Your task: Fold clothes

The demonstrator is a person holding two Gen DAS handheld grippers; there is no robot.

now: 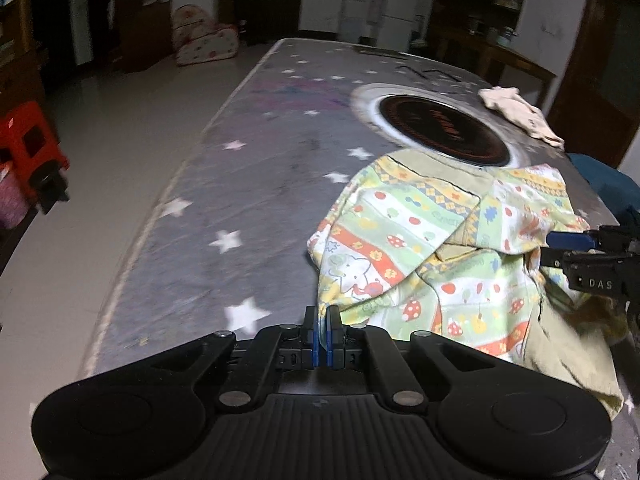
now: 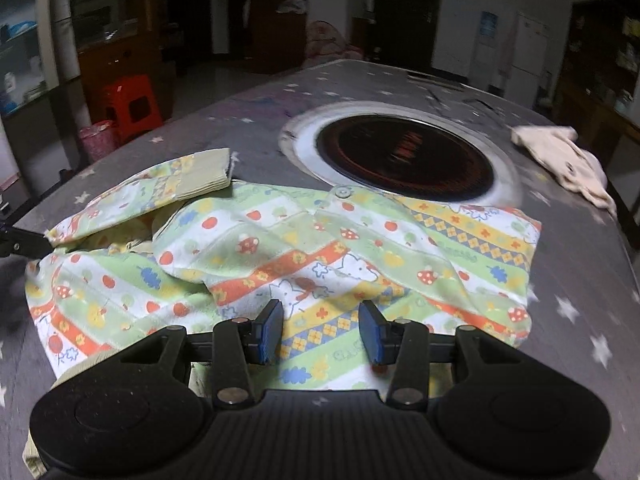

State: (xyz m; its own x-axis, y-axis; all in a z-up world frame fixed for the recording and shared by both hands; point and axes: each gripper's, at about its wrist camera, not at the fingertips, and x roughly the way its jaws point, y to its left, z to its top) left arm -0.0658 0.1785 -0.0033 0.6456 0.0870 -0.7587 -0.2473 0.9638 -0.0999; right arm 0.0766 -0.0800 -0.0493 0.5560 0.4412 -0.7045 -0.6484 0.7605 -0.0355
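Observation:
A child's patterned shirt (image 1: 424, 248), striped green, orange and yellow with mushrooms and apples, lies crumpled on the grey star-print table cover (image 1: 224, 200). My left gripper (image 1: 323, 320) is shut on the shirt's near left edge, with a fold of cloth pinched between its blue pads. In the right wrist view the shirt (image 2: 304, 252) is spread wide, one ribbed cuff (image 2: 204, 172) folded over at the left. My right gripper (image 2: 322, 332) hangs open just over the shirt's near hem, nothing pressed between its pads. It also shows at the right edge of the left wrist view, right gripper (image 1: 554, 250).
A round black cooktop (image 2: 404, 152) with a pale ring is set into the table behind the shirt. A cream garment (image 2: 568, 156) lies at the far right. A red stool (image 2: 130, 100) and a pink bin (image 2: 96, 138) stand on the floor to the left.

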